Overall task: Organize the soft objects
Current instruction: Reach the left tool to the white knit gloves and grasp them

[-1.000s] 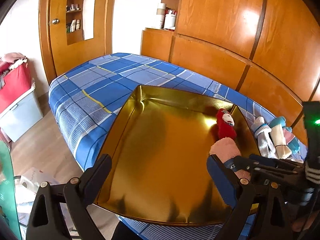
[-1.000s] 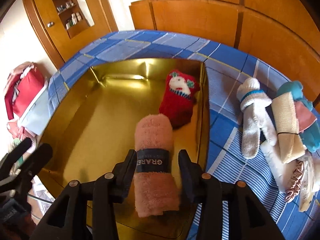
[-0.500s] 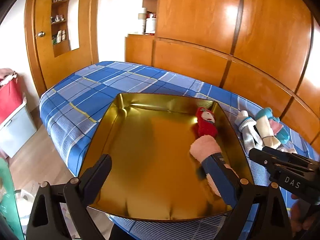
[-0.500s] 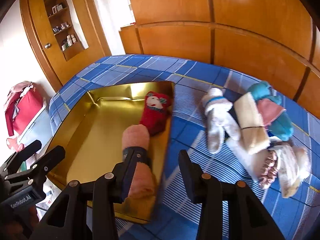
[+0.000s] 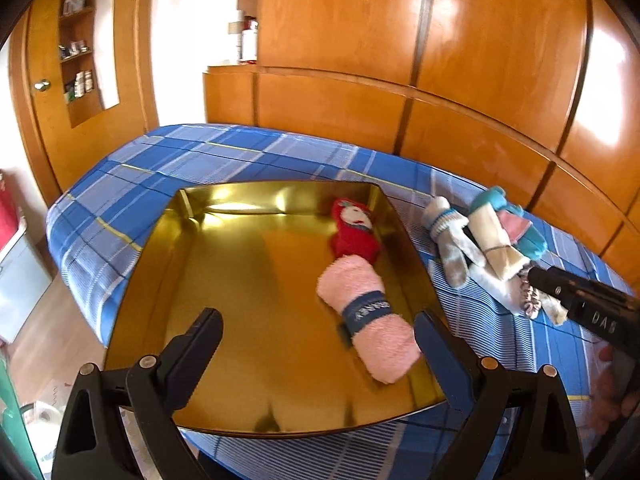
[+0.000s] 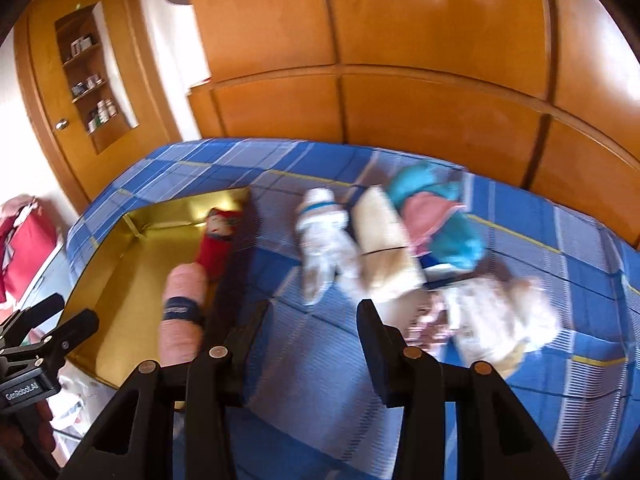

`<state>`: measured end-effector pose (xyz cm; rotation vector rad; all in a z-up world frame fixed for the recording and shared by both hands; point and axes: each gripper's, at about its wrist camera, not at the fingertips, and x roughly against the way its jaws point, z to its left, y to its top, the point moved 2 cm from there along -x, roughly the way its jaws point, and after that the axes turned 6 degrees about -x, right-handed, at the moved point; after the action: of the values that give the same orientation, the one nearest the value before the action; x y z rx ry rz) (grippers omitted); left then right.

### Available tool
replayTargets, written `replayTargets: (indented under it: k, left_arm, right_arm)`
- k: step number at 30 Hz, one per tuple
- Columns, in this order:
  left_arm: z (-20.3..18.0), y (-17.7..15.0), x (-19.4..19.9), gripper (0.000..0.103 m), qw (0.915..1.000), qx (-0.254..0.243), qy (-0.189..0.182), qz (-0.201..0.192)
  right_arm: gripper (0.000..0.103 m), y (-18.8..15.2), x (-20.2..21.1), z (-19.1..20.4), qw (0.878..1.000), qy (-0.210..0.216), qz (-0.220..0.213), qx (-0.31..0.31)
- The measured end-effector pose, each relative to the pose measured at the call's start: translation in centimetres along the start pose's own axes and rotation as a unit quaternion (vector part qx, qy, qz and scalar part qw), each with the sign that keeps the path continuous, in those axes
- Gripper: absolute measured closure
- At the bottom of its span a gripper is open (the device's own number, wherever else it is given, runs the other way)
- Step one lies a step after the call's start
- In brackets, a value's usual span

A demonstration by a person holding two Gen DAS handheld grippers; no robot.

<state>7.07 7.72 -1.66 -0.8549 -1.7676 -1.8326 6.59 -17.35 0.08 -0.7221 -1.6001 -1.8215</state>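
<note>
A gold tray lies on the blue plaid bed. In it a red sock sits at the far right, and a pink rolled towel with a navy band lies just before it. My left gripper hovers open over the tray's near edge, holding nothing. My right gripper is open over bare bedcover, right of the tray, with nothing between its fingers. Just beyond it is a pile: a white sock, a beige roll, teal and pink cloths, and a fluffy white piece.
Wooden wardrobe panels run behind the bed. A wooden door with shelves stands at the left. A red bin and the floor lie left of the bed. The right gripper shows at the left view's right edge.
The right gripper has drawn away from the pink towel, leaving it in the tray, and swung right toward the pile. The left gripper has shifted right and back a little.
</note>
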Motion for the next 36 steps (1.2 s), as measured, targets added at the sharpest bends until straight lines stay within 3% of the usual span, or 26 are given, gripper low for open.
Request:
replayTargets:
  k: [10,12,16,19,25,29,32,36]
  left_arm:
    - [-3.5,0.8,-2.1,0.004,0.9972,-0.018,-0.056,0.046]
    - [-4.2,1.3,-2.2,0.004,0.9972,-0.030,-0.051,0.045]
    - [-5.6,3.0,-2.1,0.005,0.9953,-0.034,-0.083,0.037]
    - [-7.1,4.8,-2.9,0.006,0.9929,-0.027,-0.105,0.049]
    - [-10.4,8.1,-7.3,0.020,0.9872,-0.019,-0.127,0.095]
    - [-12.7,9.2,-10.7,0.036,0.9858,-0.036,-0.120,0.112]
    - [-14.0,9.5,-13.1,0.037,0.9843,-0.049,-0.116,0.124]
    - [-14.5,10.0,-15.7,0.038,0.9839,-0.031,-0.120,0.128]
  right_arm:
    - [0.060,0.9,2.1,-8.1,0.997,-0.062,-0.022,-0.043]
    - [0.060,0.9,2.3,-9.7,0.996,-0.075,-0.024,-0.047]
    - [0.060,0.7,2.4,-12.5,0.993,-0.088,-0.023,-0.074]
    - [0.060,0.4,2.3,-14.2,0.991,-0.083,-0.022,-0.106]
    - [0.060,0.8,3.3,-14.8,0.990,-0.063,-0.038,-0.120]
    - [0.060,1.1,3.5,-15.1,0.988,-0.047,-0.040,-0.138]
    - [0.060,1.3,3.6,-15.3,0.987,-0.038,-0.038,-0.152]
    - [0.060,1.3,3.7,-15.5,0.986,-0.035,-0.039,-0.159]
